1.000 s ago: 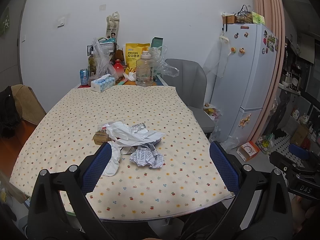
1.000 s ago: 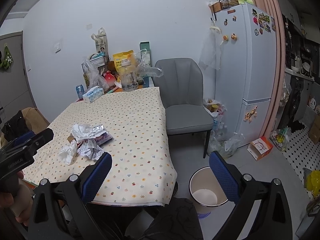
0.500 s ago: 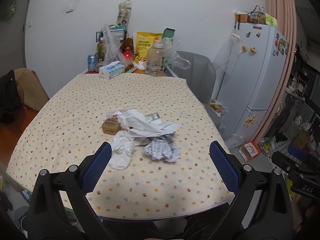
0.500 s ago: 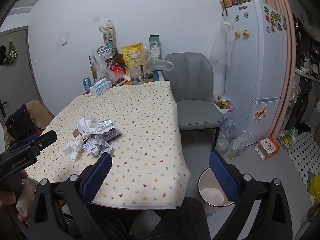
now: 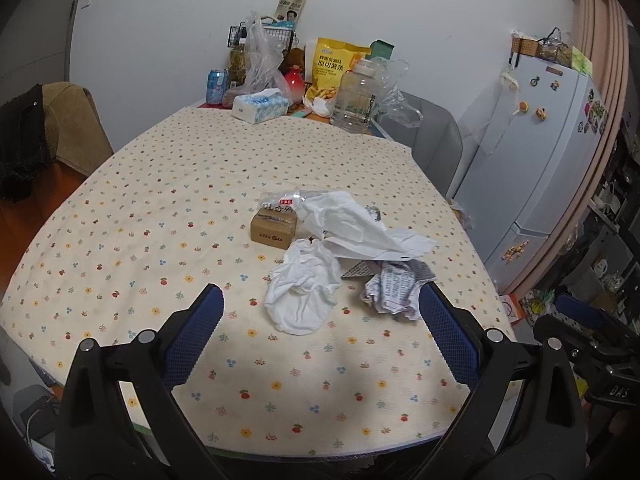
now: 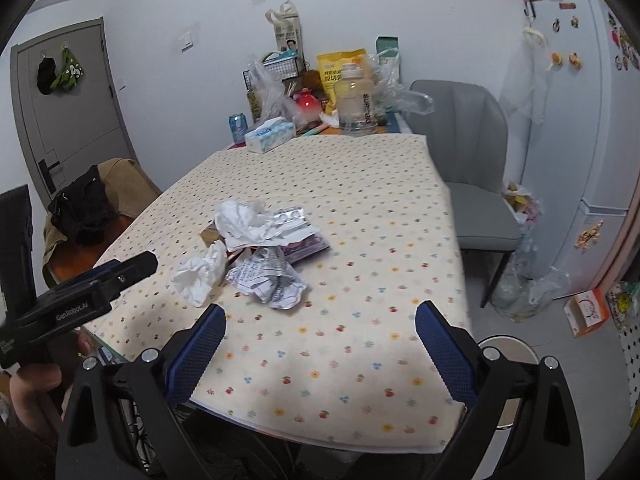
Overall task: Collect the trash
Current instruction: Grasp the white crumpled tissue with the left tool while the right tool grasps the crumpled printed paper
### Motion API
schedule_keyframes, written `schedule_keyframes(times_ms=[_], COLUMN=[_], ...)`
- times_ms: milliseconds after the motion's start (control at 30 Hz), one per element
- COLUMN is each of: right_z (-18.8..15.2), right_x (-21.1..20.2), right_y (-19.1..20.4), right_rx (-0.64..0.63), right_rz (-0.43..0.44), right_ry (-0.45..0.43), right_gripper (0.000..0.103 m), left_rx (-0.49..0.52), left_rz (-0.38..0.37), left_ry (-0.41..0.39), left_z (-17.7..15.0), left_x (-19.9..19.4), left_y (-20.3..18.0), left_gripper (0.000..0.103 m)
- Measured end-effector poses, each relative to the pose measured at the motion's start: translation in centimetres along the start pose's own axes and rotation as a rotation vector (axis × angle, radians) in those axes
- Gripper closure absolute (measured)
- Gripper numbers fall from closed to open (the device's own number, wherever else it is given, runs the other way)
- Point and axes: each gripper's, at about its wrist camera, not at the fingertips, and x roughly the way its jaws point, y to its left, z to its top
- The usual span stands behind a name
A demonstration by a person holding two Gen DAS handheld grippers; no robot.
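Left gripper [image 5: 320, 320] and right gripper [image 6: 318, 334]: both spread wide, empty, above table [image 5: 140, 208]. Crumpled tissue [image 5: 302, 294] adjoins printed paper wad [image 5: 394, 288], possibly touching.

1. A table [image 6: 360, 184] covered by a flower-print cloth is seen across the middle of the frame.
2. A pile of trash [image 6: 256, 252] is found left of centre on the cloth: a white tissue [image 6: 200, 276], a crumpled printed paper [image 6: 268, 280] and a white wrapper [image 6: 244, 224] lying close together.
3. The right gripper [image 6: 318, 332] is held above the table's near edge at the bottom of the frame, its blue-padded jaws spread wide with nothing between them.
4. The left gripper [image 6: 120, 276] is seen from the side at the lower left, gripped by a hand [image 6: 32, 380].
5. A grey chair [image 6: 472, 184] is placed right of the table, and a white bin [image 6: 508, 348] is partly hidden at the lower right.
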Motion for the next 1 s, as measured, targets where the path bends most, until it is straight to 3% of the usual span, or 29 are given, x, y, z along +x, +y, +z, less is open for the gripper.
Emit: schedule_keyframes(times_ms=[367, 667, 767, 800, 833, 867, 900, 1000], right_z=[0.6, 1.0, 1.1, 1.2, 1.3, 1.3, 1.5, 2.0], right_x=[3.8, 5.1, 5.8, 6.1, 6.3, 6.5, 6.7, 7.3], right_y=[0.8, 0.2, 0.2, 0.2, 0.4, 0.6, 0.9, 1.7], right_rx=[-0.020, -0.001, 0.005, 0.005, 0.003, -0.002, -0.012, -0.029], right_rz=[0.066, 0.078, 0.084, 0.091, 0.098, 0.104, 0.110, 0.133], right_ry=[0.054, 0.081, 0.094, 0.101, 0.105, 0.110, 0.113, 0.116], right_gripper=[0.019, 0.020, 0.022, 0.023, 0.025, 0.027, 0.028, 0.035], left_rx=[-0.029, -0.001, -0.008, -0.012, -0.009, -0.019, -0.033, -0.035], left_rz=[0.016, 0.044, 0.048, 0.051, 0.064, 0.055, 0.048, 0.066], left_ry=[0.099, 0.173, 0.215, 0.222, 0.215, 0.224, 0.230, 0.191], left_z=[-0.2, -0.5, -0.7, -0.8, -0.7, -0.6, -0.6, -0.3], left_x=[5.8, 9.4, 10.5, 10.6, 10.5, 10.4, 10.3, 8.8], left_y=[1.9, 1.0, 1.0, 1.1, 1.1, 1.3, 1.6, 2.2], left_gripper=[0.009, 0.010, 0.034, 0.048, 0.068, 0.077, 0.084, 0.089])
